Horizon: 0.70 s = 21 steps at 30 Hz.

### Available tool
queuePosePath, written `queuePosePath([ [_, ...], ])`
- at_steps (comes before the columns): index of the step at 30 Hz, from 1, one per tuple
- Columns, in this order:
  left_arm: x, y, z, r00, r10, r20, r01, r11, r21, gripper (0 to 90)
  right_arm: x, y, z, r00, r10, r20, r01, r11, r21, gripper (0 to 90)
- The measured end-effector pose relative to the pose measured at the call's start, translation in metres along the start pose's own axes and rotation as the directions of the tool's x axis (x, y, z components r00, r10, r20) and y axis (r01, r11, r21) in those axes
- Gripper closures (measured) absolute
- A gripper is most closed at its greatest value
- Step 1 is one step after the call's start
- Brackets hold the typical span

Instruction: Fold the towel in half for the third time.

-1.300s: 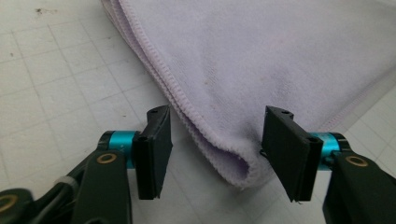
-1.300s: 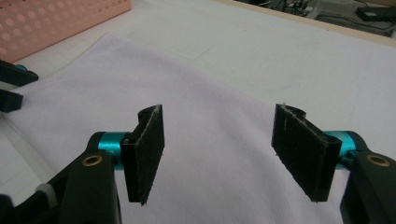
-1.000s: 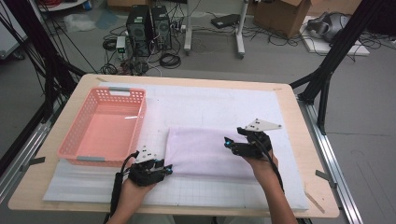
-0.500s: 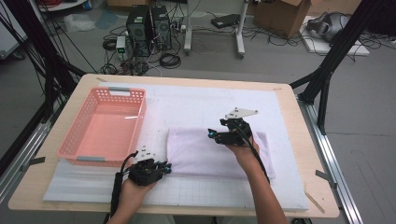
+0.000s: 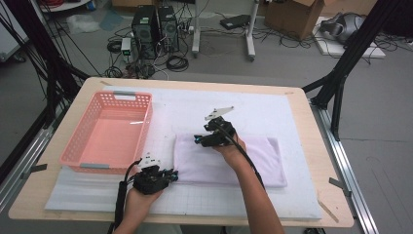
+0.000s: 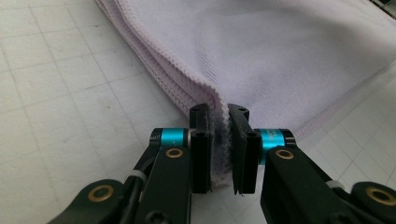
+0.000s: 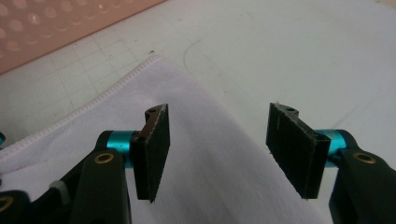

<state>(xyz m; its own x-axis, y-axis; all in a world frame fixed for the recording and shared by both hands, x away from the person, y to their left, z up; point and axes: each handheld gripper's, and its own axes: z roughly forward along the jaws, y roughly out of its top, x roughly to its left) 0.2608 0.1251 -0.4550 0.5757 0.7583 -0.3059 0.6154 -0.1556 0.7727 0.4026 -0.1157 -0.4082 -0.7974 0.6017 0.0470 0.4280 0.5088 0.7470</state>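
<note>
Right tool (image 5: 198, 140) moved left over one folded towel (image 5: 258, 158), jaws wide; left tool (image 5: 171, 174) clamps towel corner; one basket (image 5: 83, 141).

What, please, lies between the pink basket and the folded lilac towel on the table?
In the high view, only bare white gridded mat lies between the pink basket and the folded lilac towel; they do not touch.
</note>
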Motion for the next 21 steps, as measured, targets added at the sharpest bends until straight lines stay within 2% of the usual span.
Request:
queuePosePath([
  [3,0.001,0.000,0.000,1.0000,-0.009,0.002,0.009,1.0000,-0.001,80.1,0.002,0.007,0.014,0.9998,-0.009,-0.019,0.009,1.000,0.027,38.4],
  [4,0.001,0.000,0.000,1.0000,-0.009,0.002,0.009,1.0000,-0.001,80.1,0.002,0.007,0.014,0.9998,-0.009,-0.019,0.009,1.000,0.027,38.4],
  [8,0.001,-0.001,0.000,0.9998,-0.018,0.006,0.018,0.9998,-0.003,80.1,0.011,0.015,0.036,0.9981,-0.046,-0.042,0.049,0.996,0.070,38.5],
  [13,0.003,-0.001,-0.001,0.9995,-0.028,0.012,0.028,0.9996,-0.001,80.2,0.015,0.019,0.056,0.9969,-0.057,-0.054,0.063,0.991,0.118,44.1],
  [16,0.003,-0.001,-0.001,0.9991,-0.040,0.017,0.040,0.9992,0.000,80.2,0.016,0.021,0.063,0.9949,-0.070,-0.073,0.079,0.987,0.139,50.5],
  [19,0.004,-0.001,-0.001,0.9990,-0.039,0.021,0.039,0.9992,0.002,80.6,0.015,0.021,0.061,0.9931,-0.057,-0.103,0.072,0.986,0.148,64.5],
  [21,0.007,0.000,-0.003,0.9984,-0.047,0.030,0.047,0.9989,0.006,81.1,0.015,0.022,0.060,0.9905,-0.070,-0.118,0.088,0.985,0.149,76.4],
])
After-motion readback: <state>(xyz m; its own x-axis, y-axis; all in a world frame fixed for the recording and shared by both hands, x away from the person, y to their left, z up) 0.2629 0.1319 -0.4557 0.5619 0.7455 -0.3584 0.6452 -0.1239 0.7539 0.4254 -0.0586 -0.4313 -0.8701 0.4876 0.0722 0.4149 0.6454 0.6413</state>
